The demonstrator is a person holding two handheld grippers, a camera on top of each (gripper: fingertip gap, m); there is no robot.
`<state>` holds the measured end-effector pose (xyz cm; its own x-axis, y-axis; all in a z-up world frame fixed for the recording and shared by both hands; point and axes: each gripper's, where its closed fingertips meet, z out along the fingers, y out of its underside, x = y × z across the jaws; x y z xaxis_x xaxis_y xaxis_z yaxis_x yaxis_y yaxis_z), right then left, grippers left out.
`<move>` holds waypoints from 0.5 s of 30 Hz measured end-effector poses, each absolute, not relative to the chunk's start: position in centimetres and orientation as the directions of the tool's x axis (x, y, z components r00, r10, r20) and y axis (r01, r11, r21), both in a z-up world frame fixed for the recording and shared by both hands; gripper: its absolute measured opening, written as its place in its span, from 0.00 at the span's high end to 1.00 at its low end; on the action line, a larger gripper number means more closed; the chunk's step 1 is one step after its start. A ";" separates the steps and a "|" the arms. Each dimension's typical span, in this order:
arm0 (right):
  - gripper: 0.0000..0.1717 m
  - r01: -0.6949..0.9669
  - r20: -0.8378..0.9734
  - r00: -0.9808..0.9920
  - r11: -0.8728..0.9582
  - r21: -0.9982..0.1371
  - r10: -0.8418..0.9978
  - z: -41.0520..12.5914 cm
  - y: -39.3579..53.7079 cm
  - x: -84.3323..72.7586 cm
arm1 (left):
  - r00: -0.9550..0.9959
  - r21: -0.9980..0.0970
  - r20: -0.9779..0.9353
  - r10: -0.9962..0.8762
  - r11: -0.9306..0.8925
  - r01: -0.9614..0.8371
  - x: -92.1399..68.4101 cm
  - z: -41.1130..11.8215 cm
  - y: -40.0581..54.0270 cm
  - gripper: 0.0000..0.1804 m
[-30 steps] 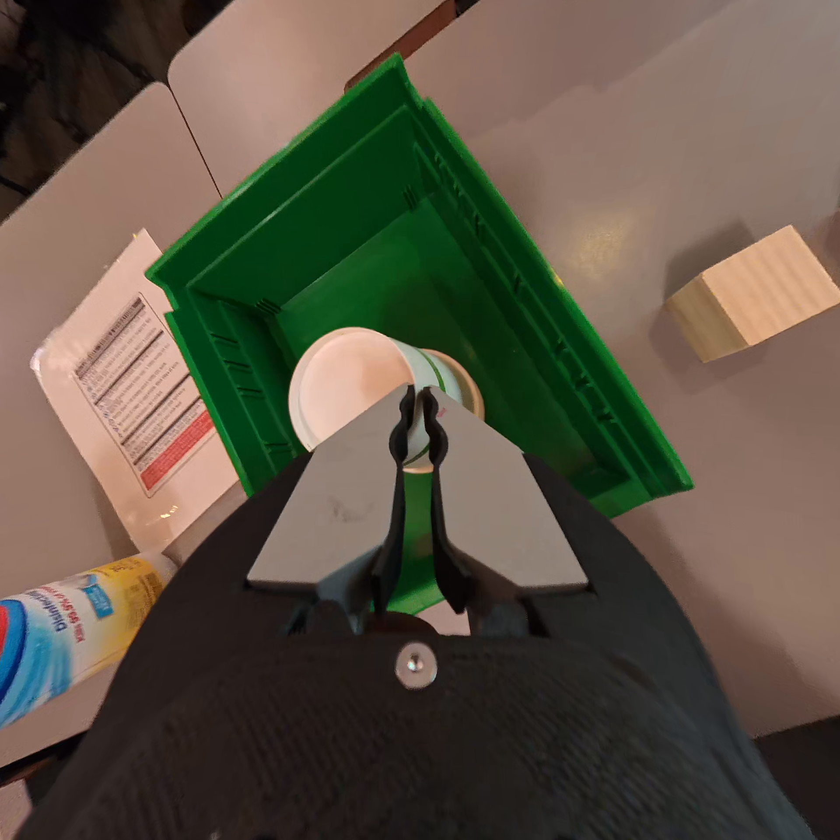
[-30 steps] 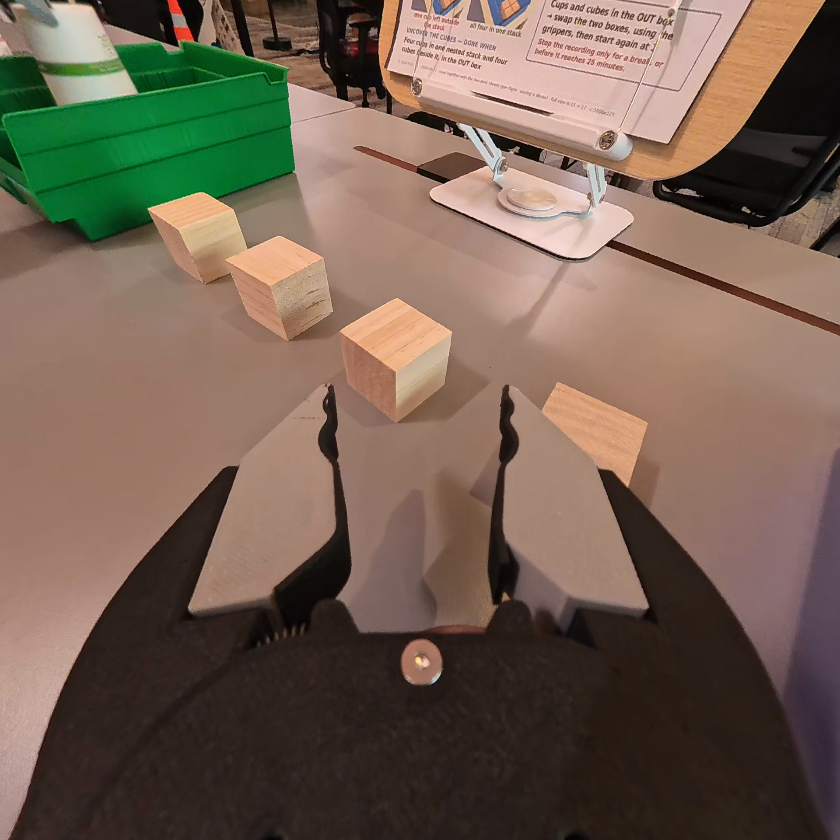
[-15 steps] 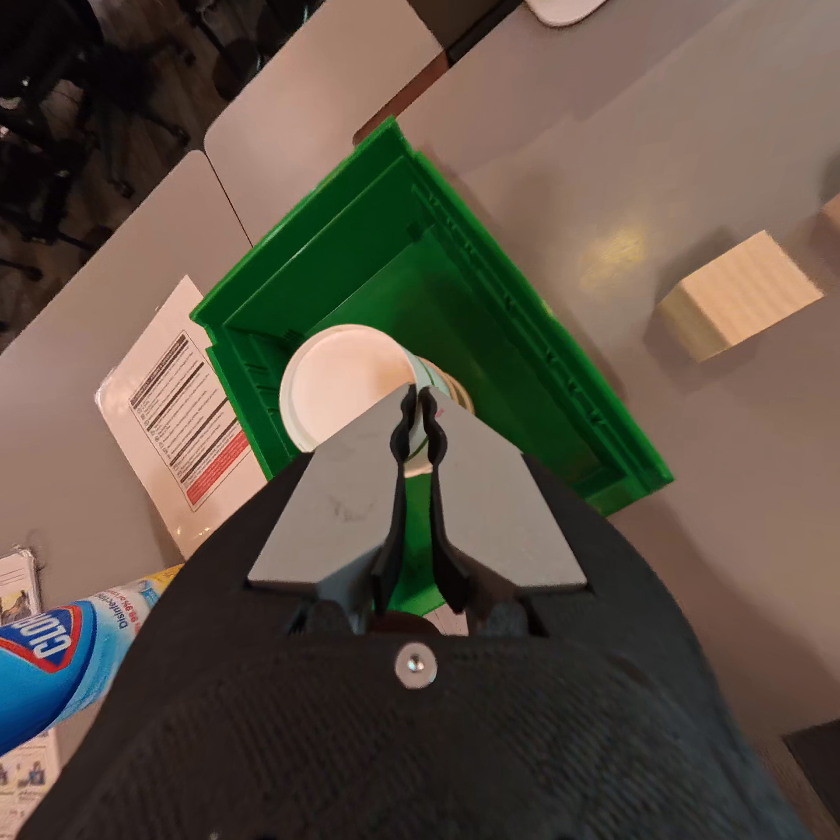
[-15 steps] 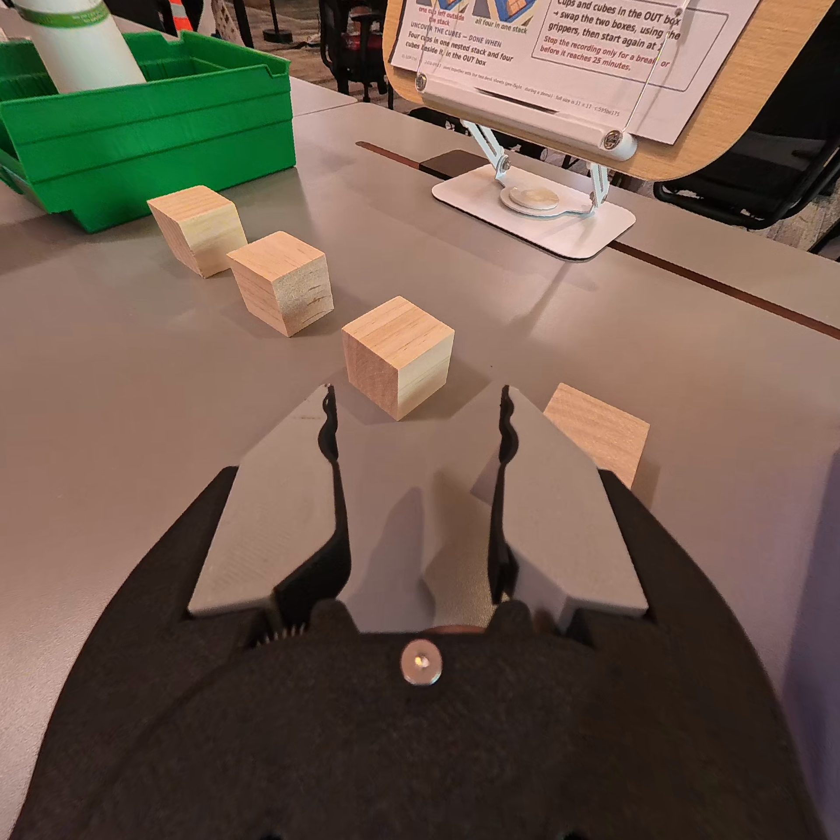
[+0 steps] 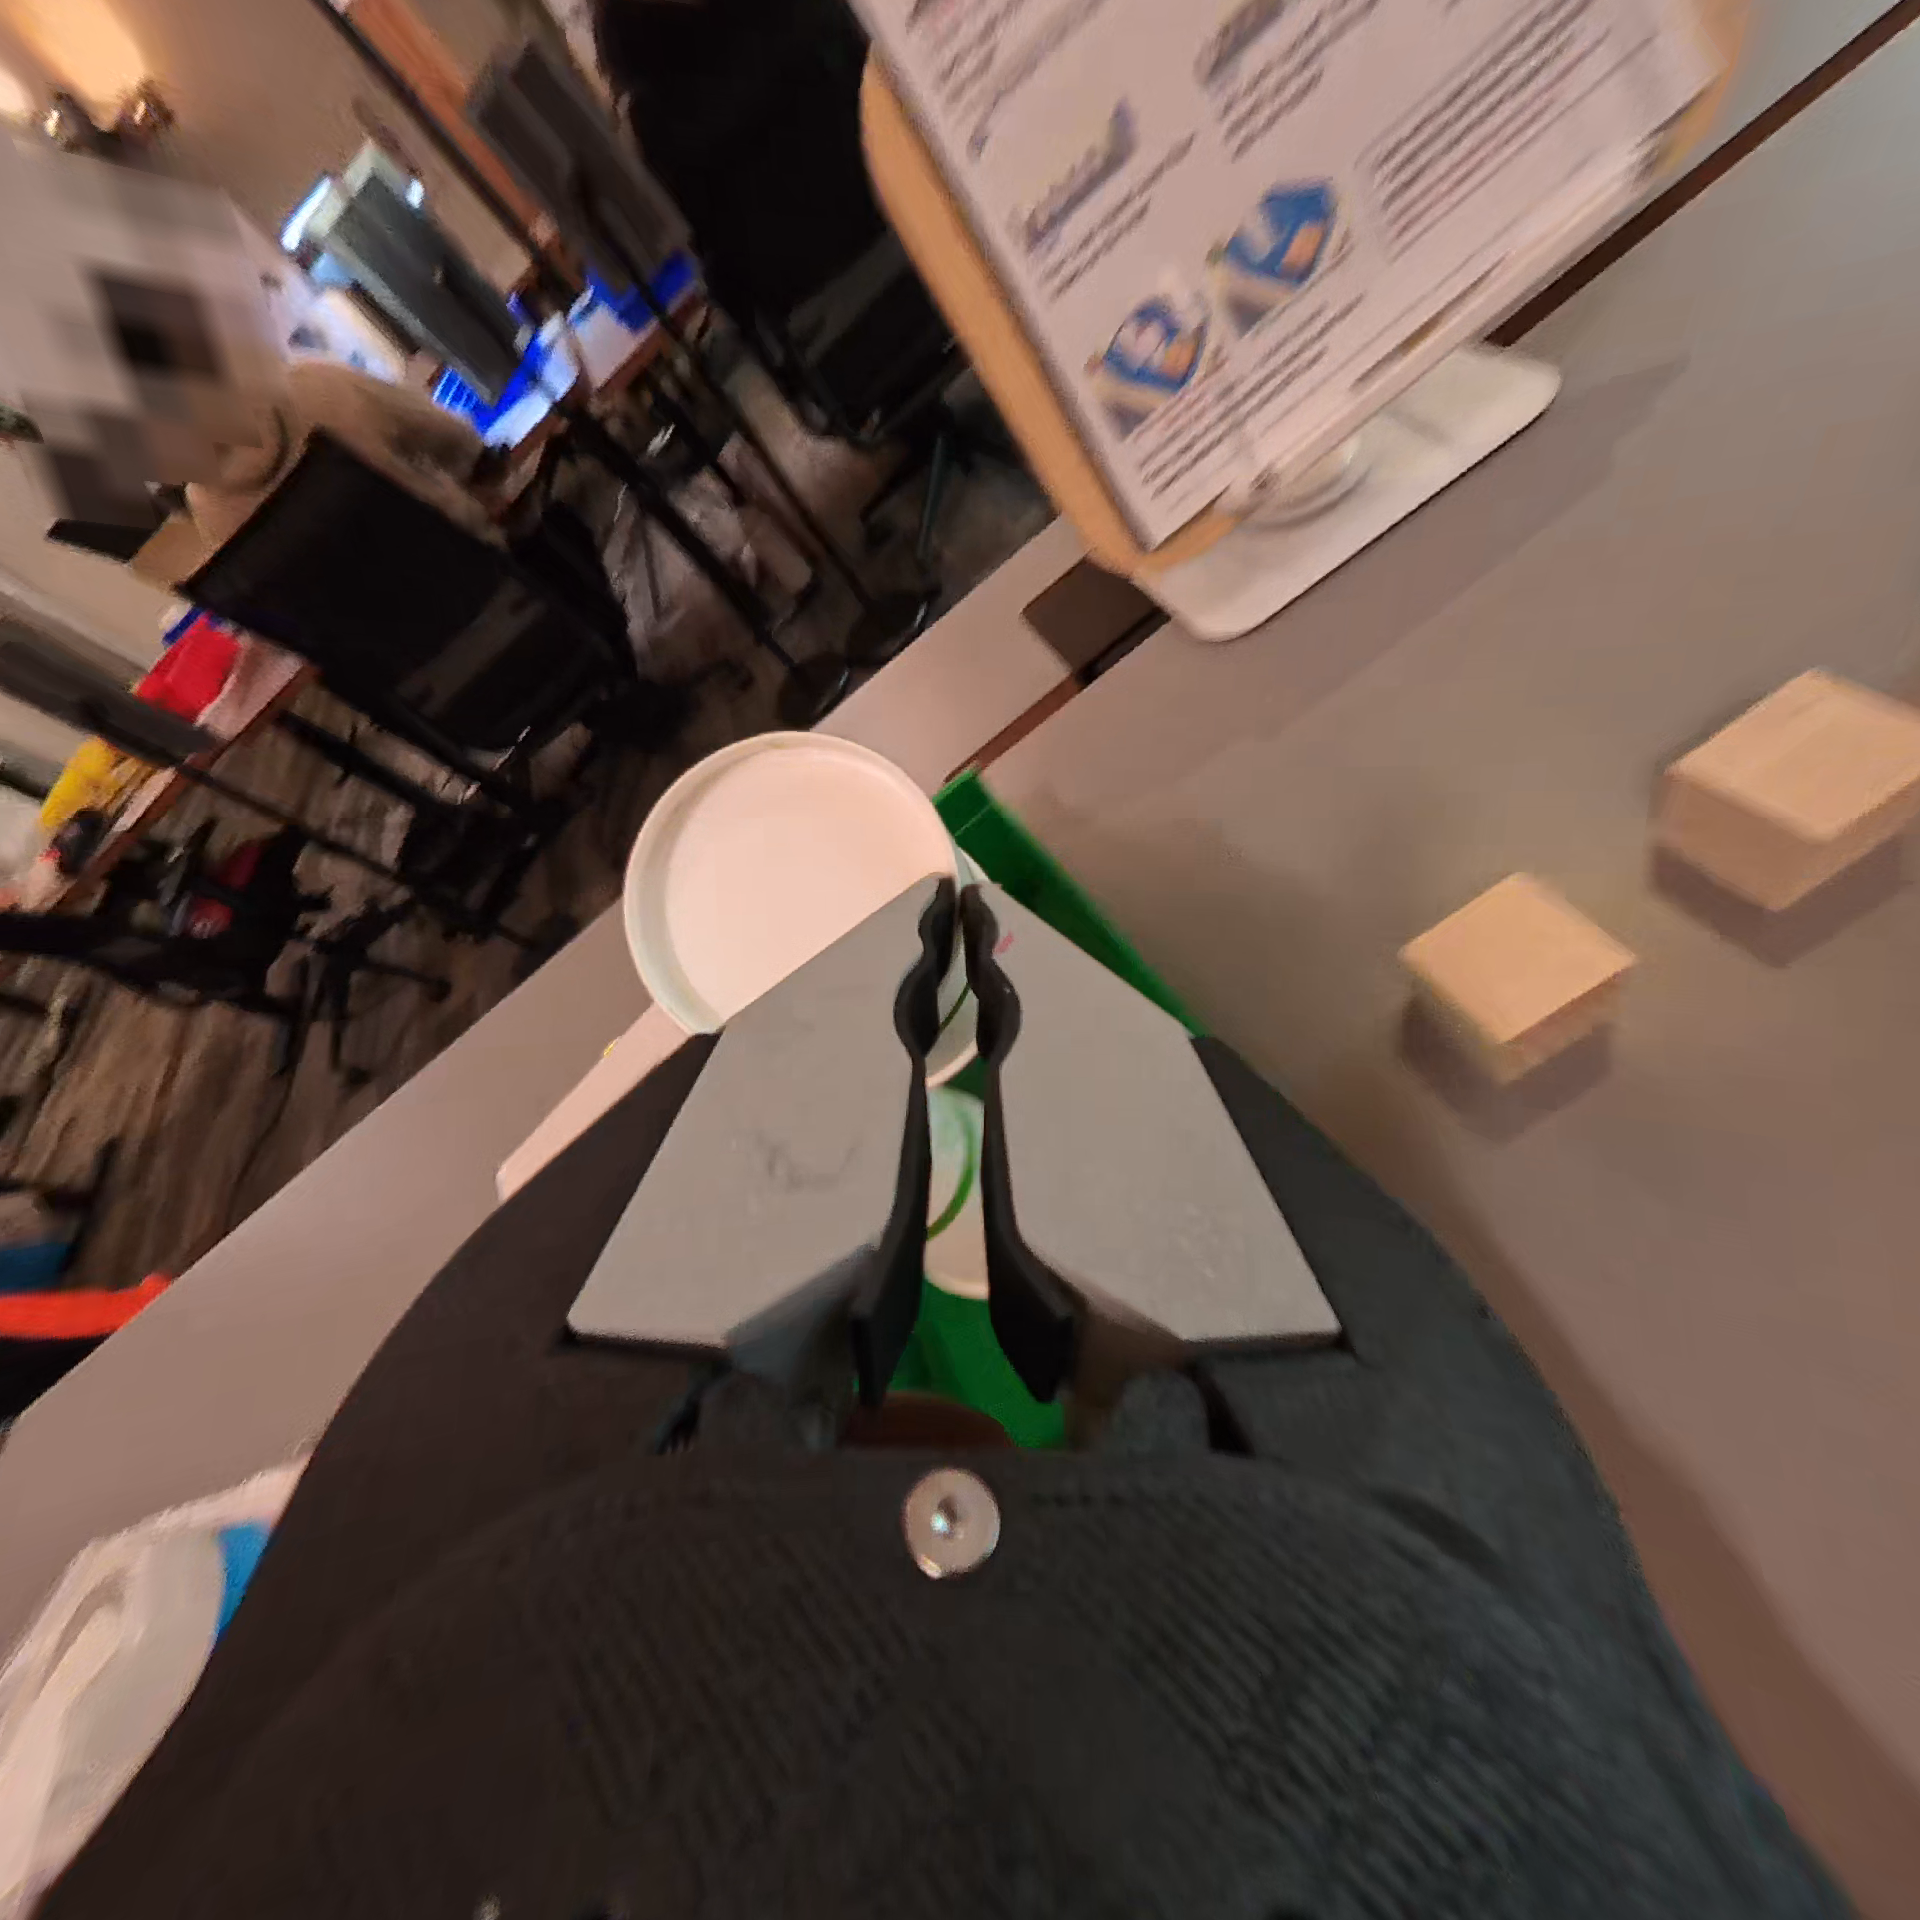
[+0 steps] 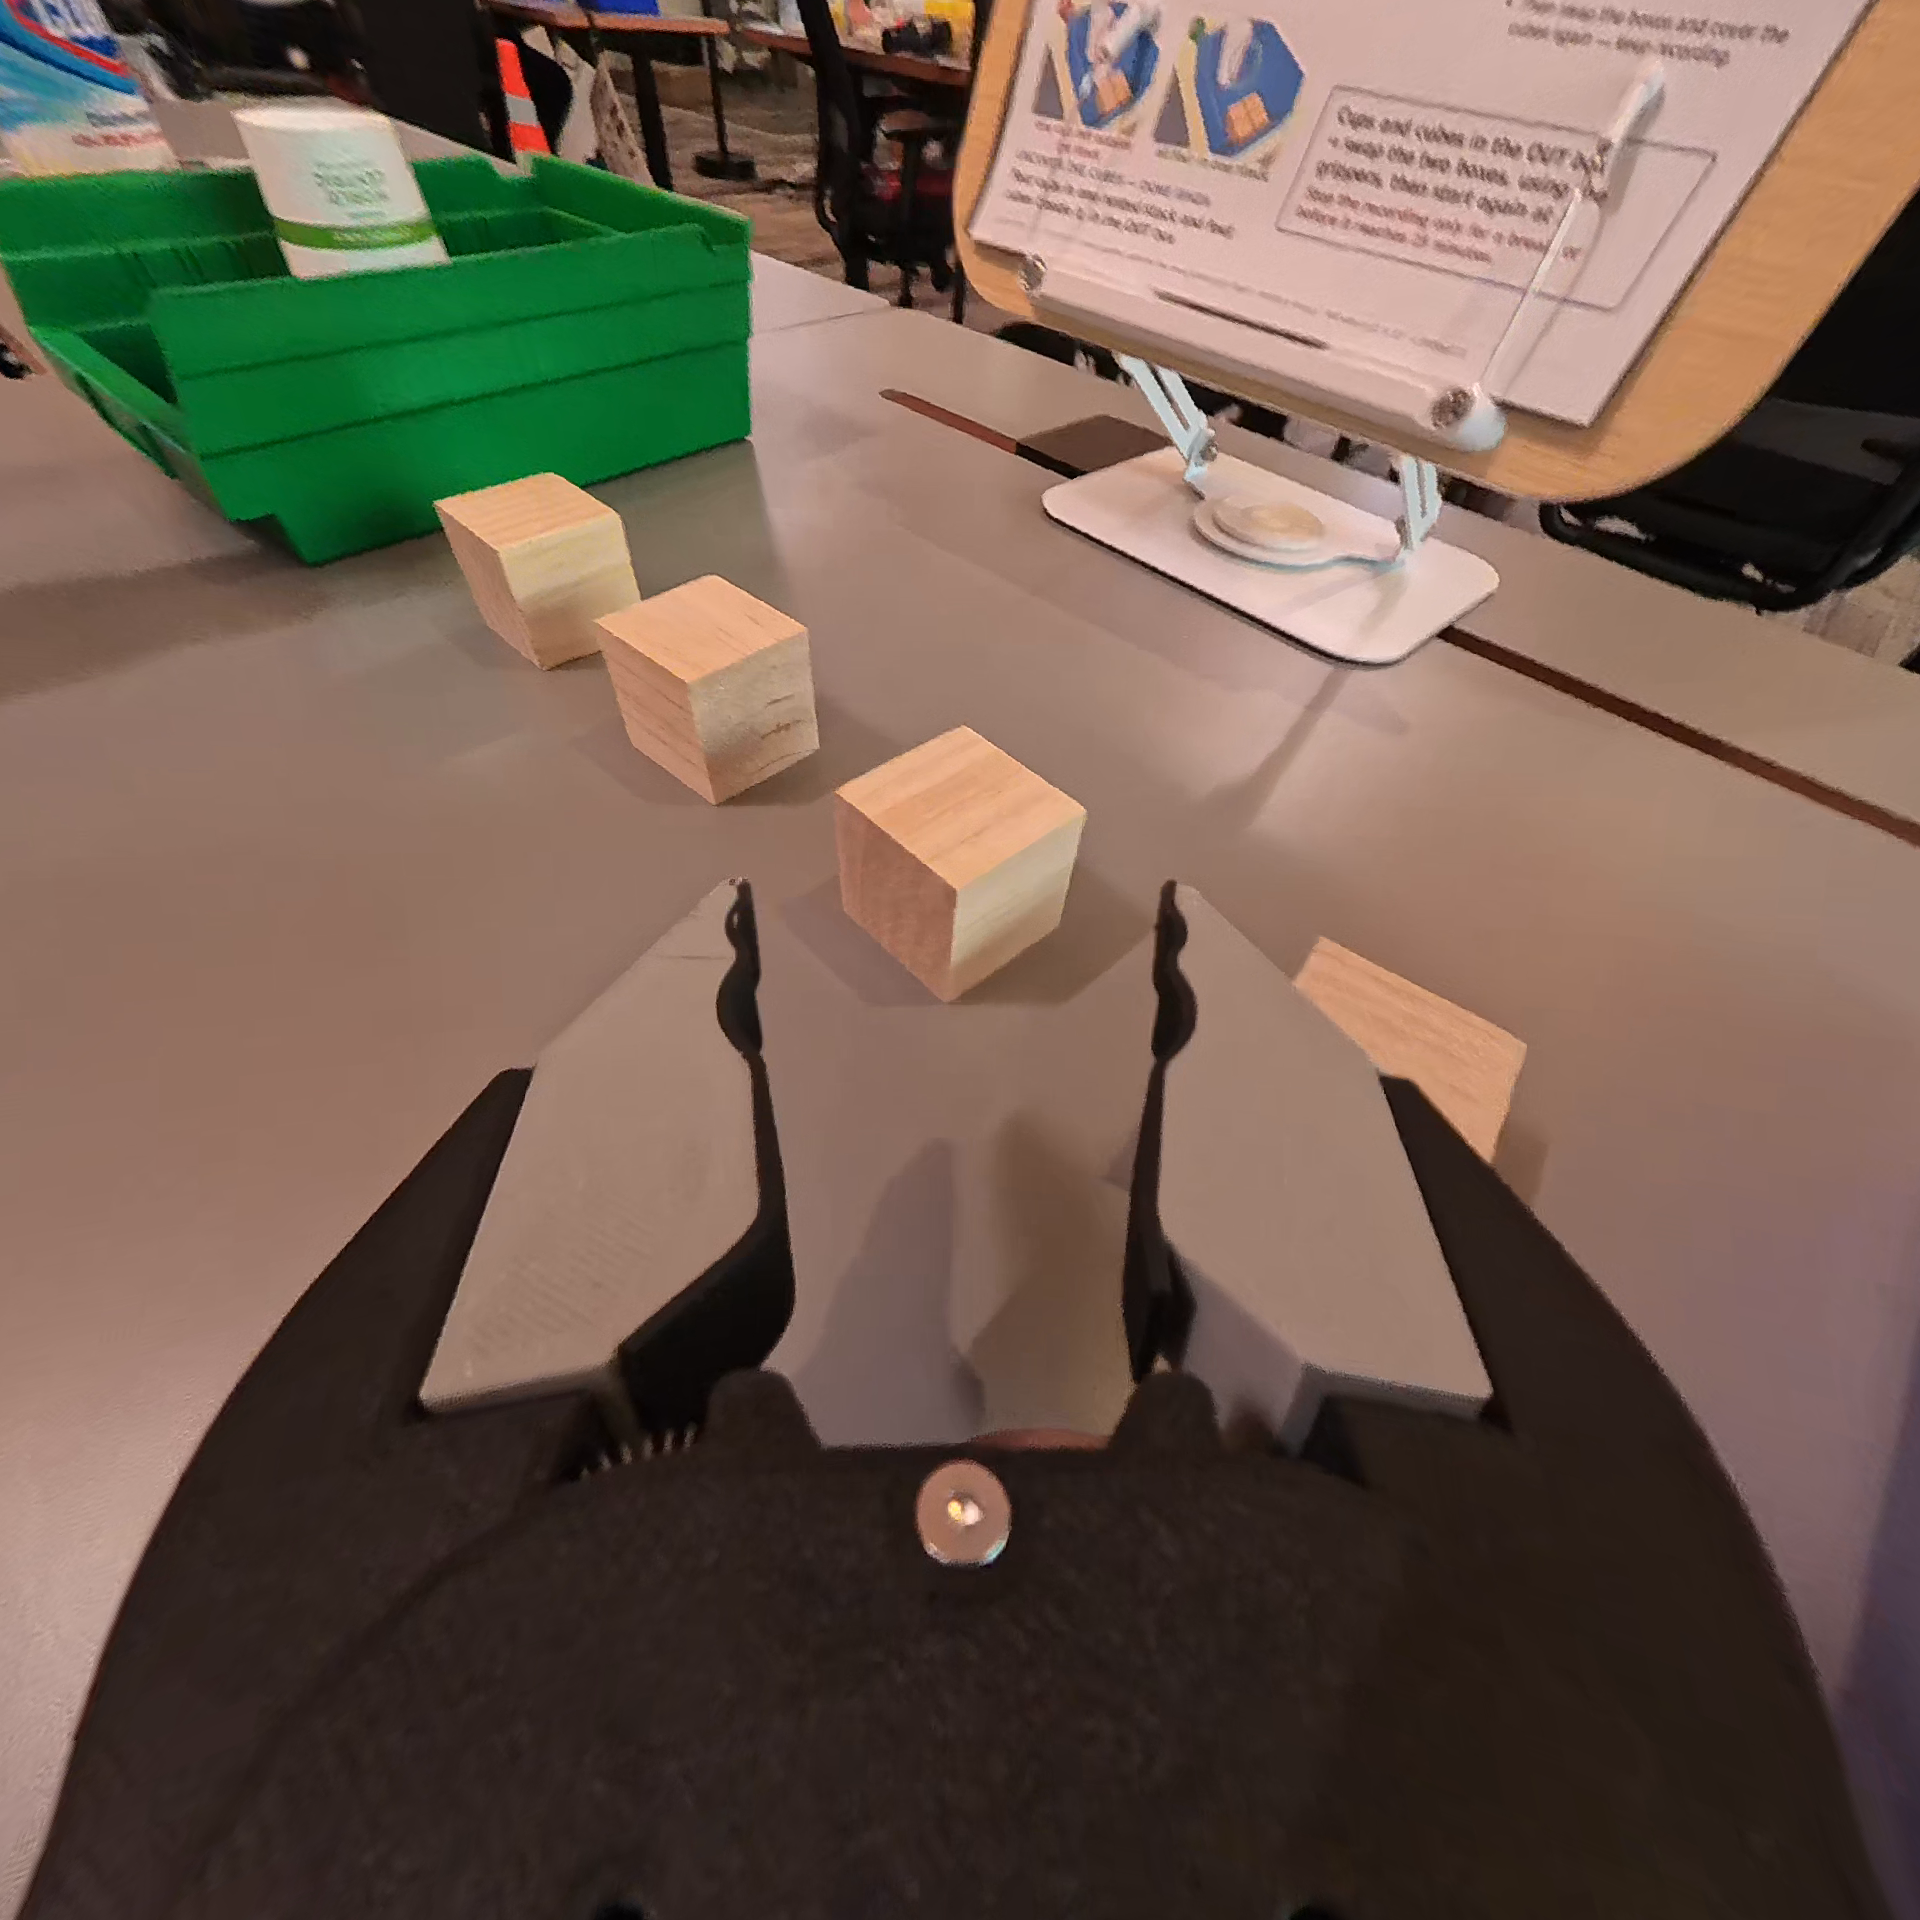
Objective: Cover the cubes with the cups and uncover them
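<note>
Four wooden cubes point(image 6: 956, 852) are sitting in a row on the tabletop point(image 6: 260, 883). Left tongs point(image 5: 956, 899) are pinching the white cup point(image 5: 774, 873) wall above the green bin point(image 5: 1049, 894); right tongs point(image 6: 954, 904) are standing wide open, holding nothing.

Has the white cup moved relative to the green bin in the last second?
Yes. The cup, pinched at its wall by the left gripper, has come up: its bottom now shows beyond the bin's corner instead of inside it.

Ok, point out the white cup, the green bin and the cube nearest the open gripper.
white cup point(image 5: 769, 873), left wrist view, upturned base.
green bin point(image 6: 457, 416), right wrist view, front wall.
nearest cube point(image 6: 961, 795), right wrist view, top face.
</note>
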<state>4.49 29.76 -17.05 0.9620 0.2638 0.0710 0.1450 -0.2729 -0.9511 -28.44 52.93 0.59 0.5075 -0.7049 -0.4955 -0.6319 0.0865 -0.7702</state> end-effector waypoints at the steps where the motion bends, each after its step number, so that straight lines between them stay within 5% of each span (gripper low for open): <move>1: 0.56 0.148 0.074 0.956 -0.250 -0.957 0.283 -16.6 29.8 4.0 | 0.487 -0.787 -0.478 -0.731 0.111 -0.606 -27.3 1.2 51.7 1.00; 7: 0.52 0.161 0.101 0.906 -0.116 -0.980 0.410 -12.3 30.2 -0.1 | 0.263 -0.777 -0.497 -0.827 0.288 -0.560 -18.1 1.5 43.7 1.00; 15: 0.49 0.303 0.274 0.862 0.000 -0.953 0.427 -8.1 32.5 -4.0 | -0.109 -0.685 -0.497 -0.861 0.466 -0.559 -6.1 -4.6 33.0 1.00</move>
<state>-4.03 32.54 -8.11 0.8616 0.4274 0.2738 0.3029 -0.0002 -0.9530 -6.08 32.99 -4.58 -0.1089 -0.8610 -0.4968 -0.5593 0.4662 -0.6854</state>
